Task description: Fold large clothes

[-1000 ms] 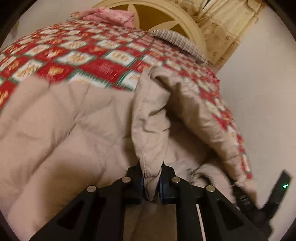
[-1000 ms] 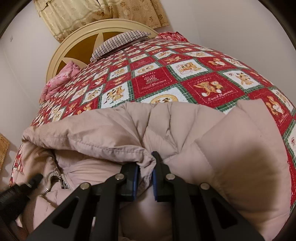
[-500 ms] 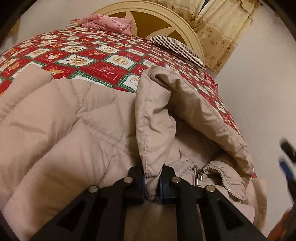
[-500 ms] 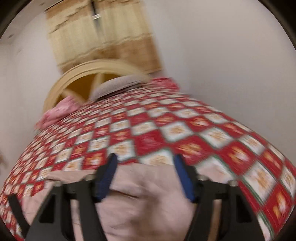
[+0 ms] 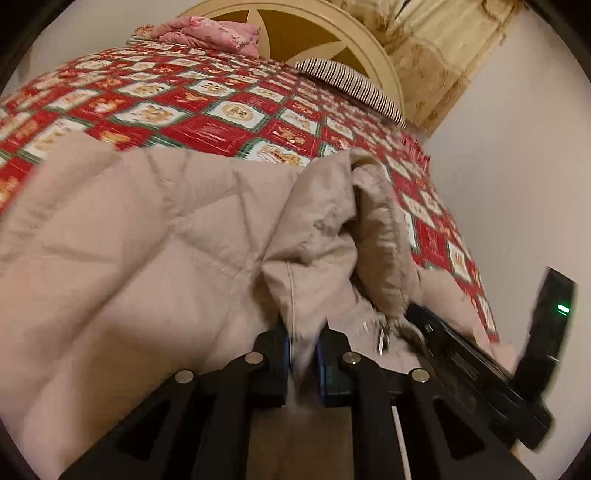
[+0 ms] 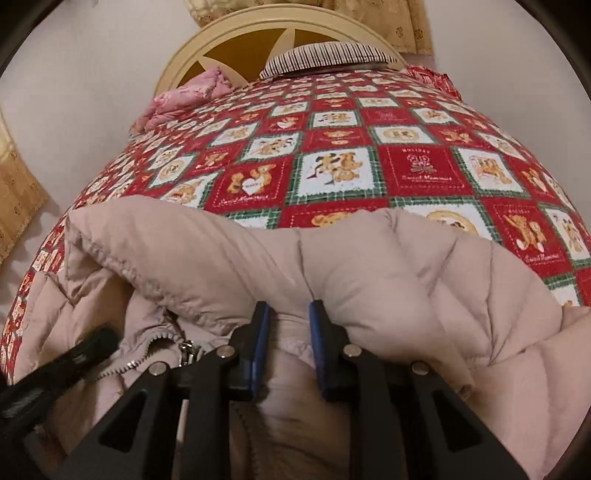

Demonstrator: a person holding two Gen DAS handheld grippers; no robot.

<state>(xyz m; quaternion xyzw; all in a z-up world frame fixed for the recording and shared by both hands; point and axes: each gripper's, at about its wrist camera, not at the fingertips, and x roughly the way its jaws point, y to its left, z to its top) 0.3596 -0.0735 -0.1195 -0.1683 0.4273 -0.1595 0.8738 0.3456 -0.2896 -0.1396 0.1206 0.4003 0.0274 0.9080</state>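
A beige quilted down jacket [image 5: 147, 258] lies on the near part of the bed, its zipper [image 6: 184, 349] showing at the front. My left gripper [image 5: 303, 343] is shut on a loose edge of the jacket, and that flap stands up between the pads. My right gripper [image 6: 286, 317] has its tips at a puffy fold of the jacket [image 6: 332, 266]. Its jaws are closing with fabric in the gap, and the blue pad faces still show bare. In the left wrist view the right gripper's black body with a green light [image 5: 550, 314] is at the right edge.
The bed carries a red, white and green patchwork quilt [image 6: 369, 155]. A striped pillow [image 6: 325, 55] and pink bedding [image 6: 184, 96] lie by the round cream headboard [image 6: 258, 33]. A pale wall runs along the bed's side [image 5: 517, 166], with curtains [image 5: 436, 44] behind.
The right gripper let go of the jacket hem, swung up and away with jaws wide, then came back down onto a puffy fold, narrowing. The left gripper kept its hold on the edge.
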